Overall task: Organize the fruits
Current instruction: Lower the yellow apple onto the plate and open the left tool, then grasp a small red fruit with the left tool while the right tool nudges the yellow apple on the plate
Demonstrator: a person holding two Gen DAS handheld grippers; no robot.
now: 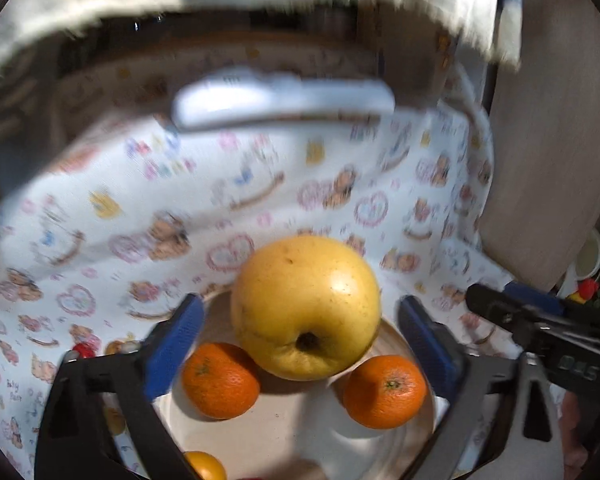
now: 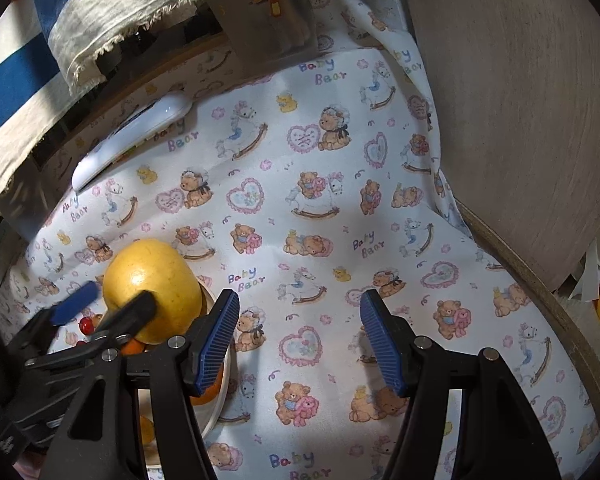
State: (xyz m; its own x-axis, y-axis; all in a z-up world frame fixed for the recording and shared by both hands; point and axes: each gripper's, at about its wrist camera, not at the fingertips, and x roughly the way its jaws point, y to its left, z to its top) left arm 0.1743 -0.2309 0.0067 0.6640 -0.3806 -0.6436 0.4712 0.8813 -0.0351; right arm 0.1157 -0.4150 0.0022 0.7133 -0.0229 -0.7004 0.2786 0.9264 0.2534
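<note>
A large yellow apple (image 1: 306,308) rests on a pale plate (image 1: 292,440), leaning over two oranges (image 1: 220,380) (image 1: 384,391). My left gripper (image 1: 300,308) stands wide open around the apple, and its blue pads (image 1: 180,344) leave a gap on both sides. In the right wrist view the apple (image 2: 152,276) and the left gripper (image 2: 118,296) sit at the lower left. My right gripper (image 2: 300,304) hovers open over the bear-print tablecloth (image 2: 300,208) to the right of the plate (image 2: 224,392), with nothing between its fingers.
A small yellow fruit (image 1: 204,466) lies at the plate's near edge, and a little red item (image 1: 83,350) sits left of it. A white oblong device (image 2: 132,136) lies at the cloth's far side. A wooden panel (image 2: 520,120) rises on the right.
</note>
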